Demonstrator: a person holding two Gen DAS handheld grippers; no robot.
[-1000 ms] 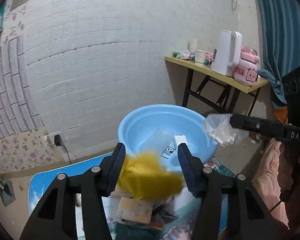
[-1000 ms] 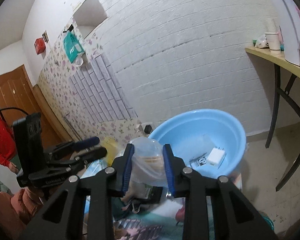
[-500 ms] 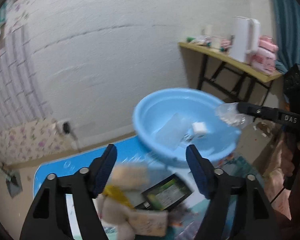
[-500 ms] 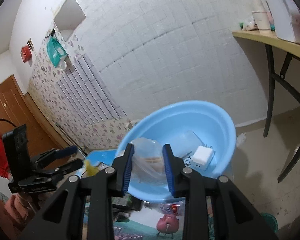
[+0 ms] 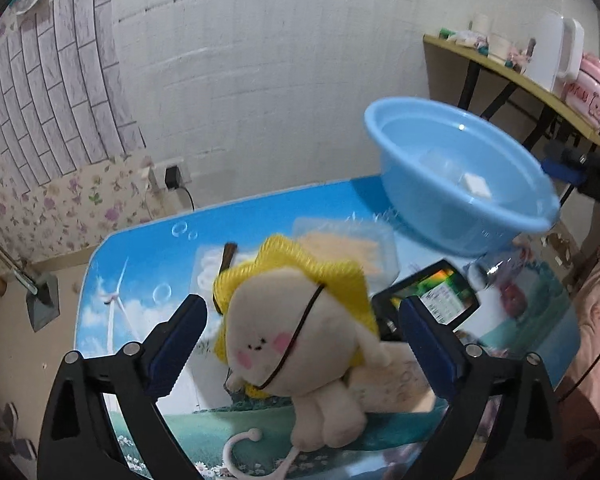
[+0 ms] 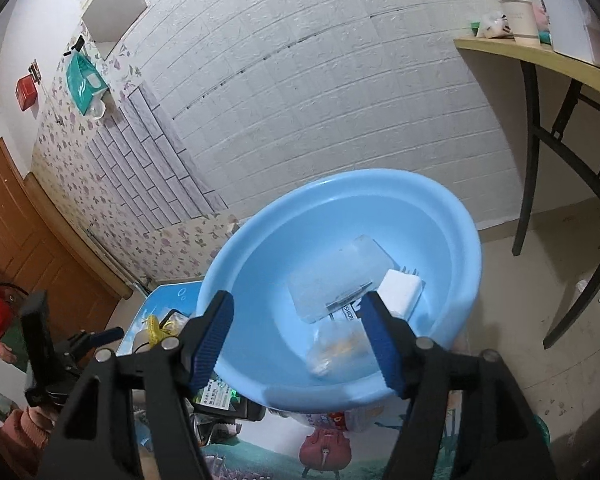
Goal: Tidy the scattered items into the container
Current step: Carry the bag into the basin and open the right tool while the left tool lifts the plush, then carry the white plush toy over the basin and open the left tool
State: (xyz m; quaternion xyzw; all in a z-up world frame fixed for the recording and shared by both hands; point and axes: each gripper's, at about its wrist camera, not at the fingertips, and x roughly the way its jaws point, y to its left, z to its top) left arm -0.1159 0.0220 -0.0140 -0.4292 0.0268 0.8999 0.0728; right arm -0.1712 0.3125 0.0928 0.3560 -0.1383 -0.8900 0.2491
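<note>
While both jaws widen, left claw straddles plush toy — untouched, right claw empty — snack bag in blue basin.

A white brick-pattern wall backs the room; floral wallpaper and grey brick-look panels cover its left stretch; a black plug sits in a wall socket; a brown wooden door stands at far left; a yellow-topped side table on black legs holds paper cups; the beige floor is littered with scraps.
</note>
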